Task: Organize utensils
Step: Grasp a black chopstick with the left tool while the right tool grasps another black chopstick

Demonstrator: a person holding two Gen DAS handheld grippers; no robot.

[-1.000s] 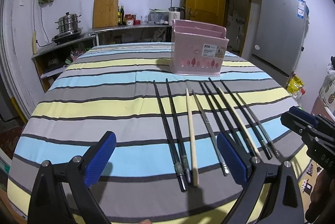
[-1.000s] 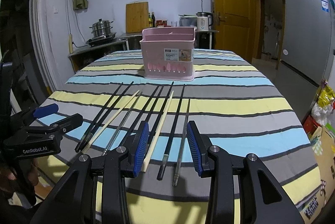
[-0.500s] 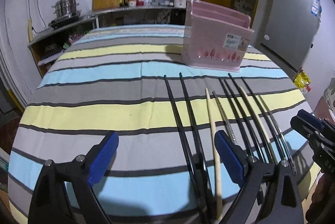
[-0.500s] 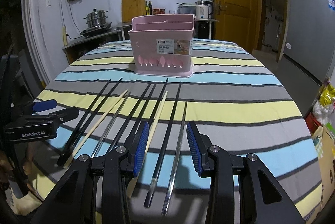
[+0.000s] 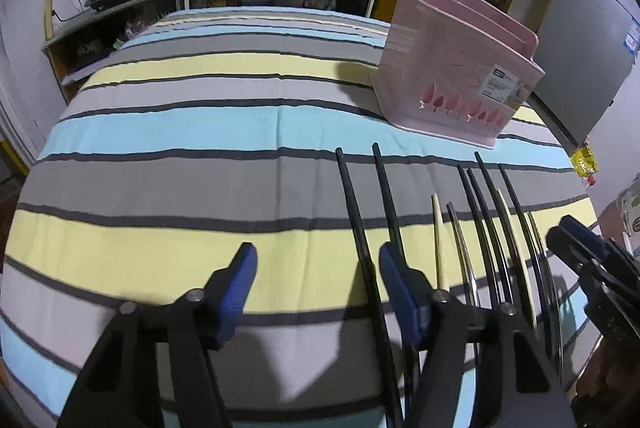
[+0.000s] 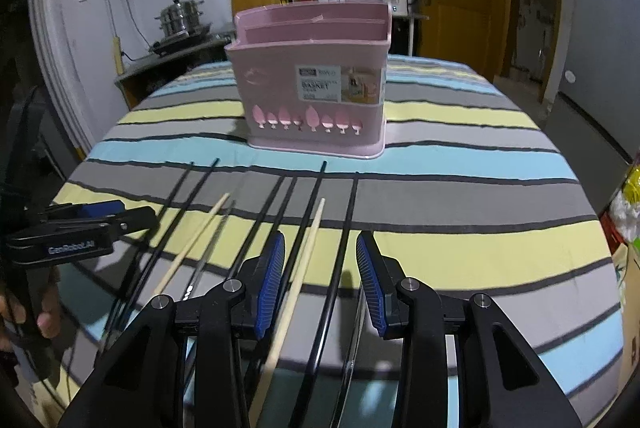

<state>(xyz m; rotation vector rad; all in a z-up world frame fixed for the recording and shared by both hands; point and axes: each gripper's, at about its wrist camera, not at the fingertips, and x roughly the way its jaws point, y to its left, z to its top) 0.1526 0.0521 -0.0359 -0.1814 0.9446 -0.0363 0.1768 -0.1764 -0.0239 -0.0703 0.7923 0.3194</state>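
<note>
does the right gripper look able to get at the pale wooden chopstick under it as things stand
Probably yes: the right gripper is open with the pale chopstick lying between its fingers, nothing over it, though a black chopstick also lies between them.

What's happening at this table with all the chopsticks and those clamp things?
A person holds a two-finger gripper in each hand over chopsticks laid in a row on the striped tablecloth. The left gripper and right gripper are both open and hold nothing. The pink utensil basket behind looks empty.
</note>
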